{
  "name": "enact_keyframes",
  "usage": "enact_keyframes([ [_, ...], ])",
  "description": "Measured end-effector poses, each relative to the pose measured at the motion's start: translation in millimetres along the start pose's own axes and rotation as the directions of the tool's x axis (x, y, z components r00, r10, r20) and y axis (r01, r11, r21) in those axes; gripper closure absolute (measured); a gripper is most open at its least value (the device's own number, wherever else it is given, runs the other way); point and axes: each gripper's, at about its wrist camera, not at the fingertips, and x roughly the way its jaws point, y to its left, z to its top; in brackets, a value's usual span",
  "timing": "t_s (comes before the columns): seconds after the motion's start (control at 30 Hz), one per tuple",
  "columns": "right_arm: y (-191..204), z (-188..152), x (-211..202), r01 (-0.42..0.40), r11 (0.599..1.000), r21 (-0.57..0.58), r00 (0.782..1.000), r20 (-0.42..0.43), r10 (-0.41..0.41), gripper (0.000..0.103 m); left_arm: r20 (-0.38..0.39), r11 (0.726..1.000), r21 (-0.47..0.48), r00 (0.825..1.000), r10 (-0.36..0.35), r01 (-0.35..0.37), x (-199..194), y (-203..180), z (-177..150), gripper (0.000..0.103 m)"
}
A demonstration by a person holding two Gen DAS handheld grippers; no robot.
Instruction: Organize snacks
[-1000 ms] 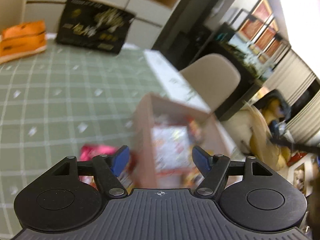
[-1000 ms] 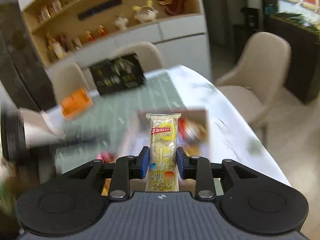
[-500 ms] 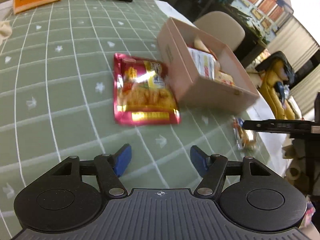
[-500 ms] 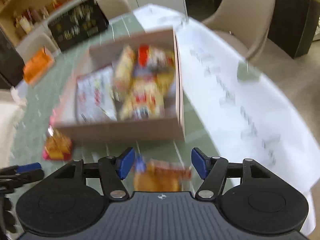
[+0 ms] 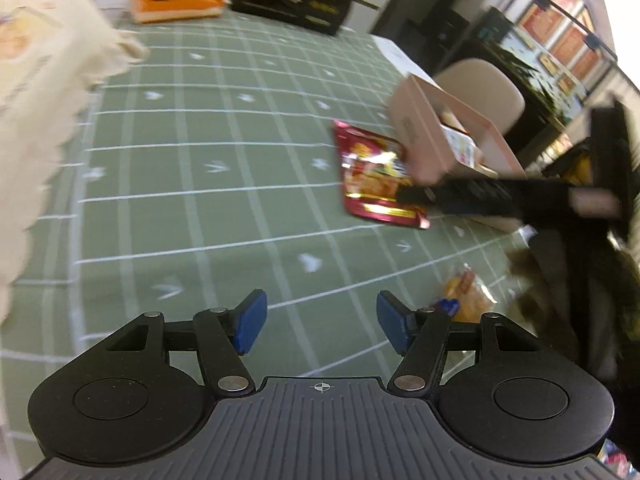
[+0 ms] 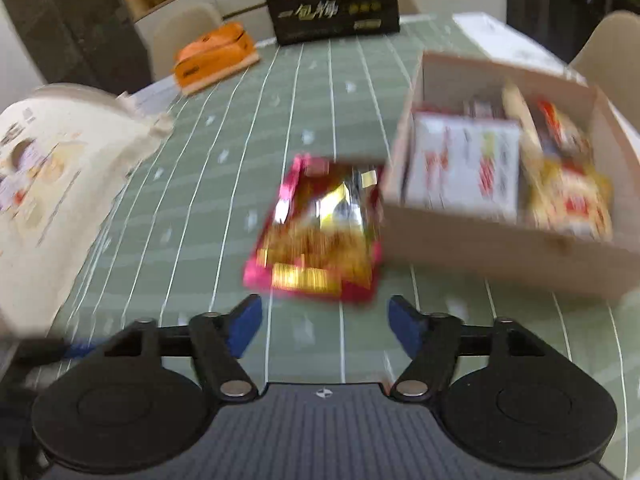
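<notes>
A red snack bag (image 6: 320,236) lies flat on the green checked tablecloth (image 6: 240,120), touching the left side of an open cardboard box (image 6: 500,248) that holds several snack packets. My right gripper (image 6: 325,326) is open and empty, just in front of the red bag. The red bag (image 5: 370,176) and the box (image 5: 420,136) also show in the left wrist view, with the right gripper's dark arm reaching across them. My left gripper (image 5: 318,322) is open and empty over bare cloth. A small orange snack packet (image 5: 466,292) lies to its right.
An orange tissue pack (image 6: 214,58) and a black printed box (image 6: 332,0) stand at the table's far side. A cream bag (image 6: 52,168) sits at the left. Beige chairs (image 5: 480,84) stand around the table.
My right gripper let go of the long packet, which went into the box, and swung left to face the red bag. My left gripper pulled back and to the left.
</notes>
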Motion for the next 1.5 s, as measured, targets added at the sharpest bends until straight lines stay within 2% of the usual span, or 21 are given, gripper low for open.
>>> enact_keyframes([
  [0.1, 15, 22, 31, 0.052, 0.997, 0.062, 0.998, -0.021, -0.051, 0.029, 0.013, 0.999, -0.022, 0.999, 0.029, -0.029, -16, 10, -9, 0.036],
  [0.17, 21, 32, 47, 0.073, 0.991, 0.11, 0.997, -0.033, -0.07, 0.021, 0.012, 0.999, -0.02, 0.999, 0.045, -0.045, -22, 14, -13, 0.036],
  [0.27, 37, 45, 69, 0.143, 0.985, 0.095, 0.99, -0.027, -0.141, 0.009, 0.006, 0.998, 0.0, 0.998, 0.059, -0.059, -26, 13, -20, 0.036],
  [0.33, 45, 50, 80, 0.187, 0.981, 0.05, 0.982, -0.038, -0.185, 0.008, 0.003, 0.999, 0.012, 0.999, 0.049, -0.049, -27, 11, -23, 0.036],
  [0.4, 52, 49, 82, 0.201, 0.979, -0.02, 0.978, -0.049, -0.202, 0.014, 0.002, 0.999, 0.025, 1.0, 0.029, -0.029, -26, 8, -23, 0.036],
  [0.43, 53, 47, 77, 0.187, 0.98, -0.062, 0.981, -0.043, -0.189, 0.026, 0.001, 0.999, 0.033, 1.0, 0.021, -0.021, -24, 6, -23, 0.036],
  [0.47, 56, 45, 70, 0.163, 0.98, -0.114, 0.986, -0.027, -0.167, 0.048, -0.001, 0.999, 0.043, 1.0, 0.01, -0.01, -22, 2, -21, 0.036],
  [0.5, 58, 41, 62, 0.136, 0.979, -0.153, 0.99, -0.025, -0.142, 0.062, -0.004, 0.999, 0.054, 1.0, -0.001, 0.001, -19, -2, -20, 0.036],
  [0.53, 57, 35, 54, 0.101, 0.979, -0.179, 0.993, -0.049, -0.112, 0.083, -0.006, 0.998, 0.066, 1.0, -0.013, 0.014, -16, -7, -19, 0.036],
  [0.6, 51, 23, 43, 0.037, 0.982, -0.185, 0.992, -0.11, -0.058, 0.087, -0.01, 0.995, 0.092, 0.999, -0.04, 0.041, -9, -19, -15, 0.036],
  [0.73, 30, -7, 20, 0.073, 0.971, -0.229, 0.988, -0.114, -0.101, 0.087, -0.011, 0.989, 0.119, 0.996, -0.085, 0.086, 8, -38, -3, 0.036],
  [0.77, 22, -13, 11, 0.077, 0.973, -0.219, 0.989, -0.11, -0.103, 0.087, -0.01, 0.99, 0.11, 0.996, -0.086, 0.086, 12, -41, 1, 0.036],
  [0.83, 4, -23, -11, 0.026, 0.983, -0.182, 0.994, -0.098, -0.045, 0.086, -0.012, 0.991, 0.092, 0.996, -0.093, 0.093, 23, -46, 10, 0.036],
  [0.87, -6, -25, -22, 0.017, 0.987, -0.159, 0.996, -0.083, -0.031, 0.081, -0.015, 0.991, 0.092, 0.995, -0.099, 0.1, 28, -50, 13, 0.036],
  [0.9, -15, -25, -30, 0.036, 0.989, -0.142, 0.997, -0.06, -0.045, 0.076, -0.02, 0.989, 0.101, 0.994, -0.106, 0.107, 32, -56, 17, 0.036],
  [0.97, -36, -22, -46, 0.123, 0.986, -0.112, 0.992, 0.003, -0.124, 0.061, -0.03, 0.983, 0.138, 0.992, -0.119, 0.122, 39, -71, 20, 0.036],
  [1.03, -59, -12, -49, 0.19, 0.979, -0.077, 0.982, 0.023, -0.189, 0.06, -0.037, 0.975, 0.176, 0.991, -0.131, 0.135, 44, -87, 22, 0.036],
  [1.2, -81, 11, -34, 0.198, 0.976, -0.086, 0.98, 0.035, -0.196, 0.057, -0.054, 0.976, 0.186, 0.993, -0.106, 0.115, 48, -100, 22, 0.037],
  [1.33, -69, 26, -9, 0.092, 0.988, -0.121, 0.996, 0.014, -0.091, 0.055, -0.055, 0.988, 0.142, 0.997, -0.045, 0.053, 42, -83, 18, 0.037],
  [1.43, -43, 33, 5, -0.05, 0.981, -0.186, 0.999, -0.005, 0.05, 0.033, -0.046, 0.995, 0.102, 0.999, -0.01, 0.014, 32, -69, 14, 0.037],
  [1.5, -21, 38, 14, -0.15, 0.956, -0.254, 0.989, -0.034, 0.146, 0.029, -0.045, 0.996, 0.093, 0.999, 0.01, -0.005, 27, -63, 11, 0.037],
])
